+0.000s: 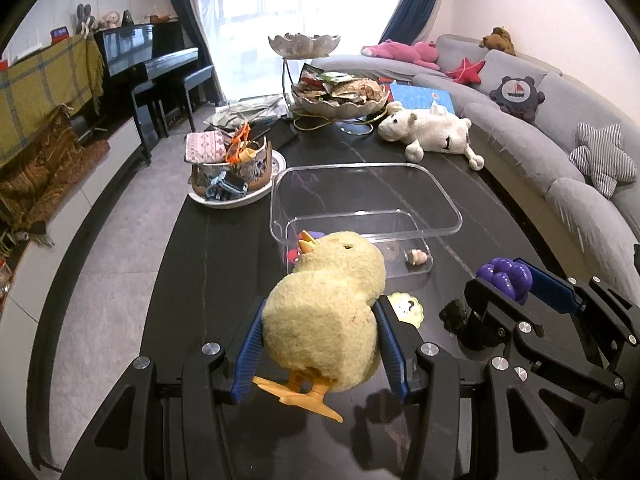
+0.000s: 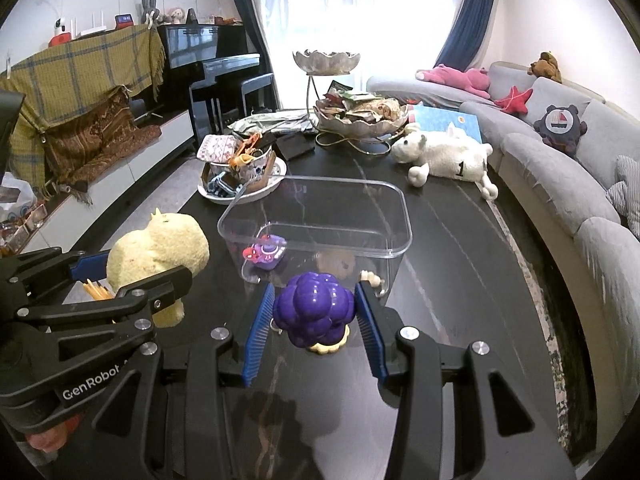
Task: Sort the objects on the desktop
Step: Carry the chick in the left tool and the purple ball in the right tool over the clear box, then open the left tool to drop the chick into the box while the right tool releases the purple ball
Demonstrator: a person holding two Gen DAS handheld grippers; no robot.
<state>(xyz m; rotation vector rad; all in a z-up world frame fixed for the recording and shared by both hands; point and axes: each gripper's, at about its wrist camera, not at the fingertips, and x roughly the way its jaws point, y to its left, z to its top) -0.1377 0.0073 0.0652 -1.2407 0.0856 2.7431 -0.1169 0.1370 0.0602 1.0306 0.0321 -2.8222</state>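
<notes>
The left tongs (image 1: 320, 344) are clamped on a fuzzy yellow chick toy (image 1: 326, 312), their blue pads pressing its sides; its orange beak points toward the clear plastic bin (image 1: 444, 204) and its orange feet stick out below, above the dark marble worktop (image 1: 192, 280). The right tongs (image 2: 316, 320) grip a glossy purple grape toy (image 2: 314, 306) between their blue pads, just short of the bin's near wall. A small pale yellow tag-like piece (image 2: 328, 345) lies on the worktop directly under the grapes. Inside the bin lie a small purple and pink toy (image 2: 266, 251), a brownish toy (image 2: 336, 263) and a little cream-coloured figure (image 2: 371, 279). Beyond the bin sit a white plate piled with oddments (image 1: 236, 172), a white plush sheep (image 1: 432, 130) and a two-tier snack stand (image 1: 340, 96).
</notes>
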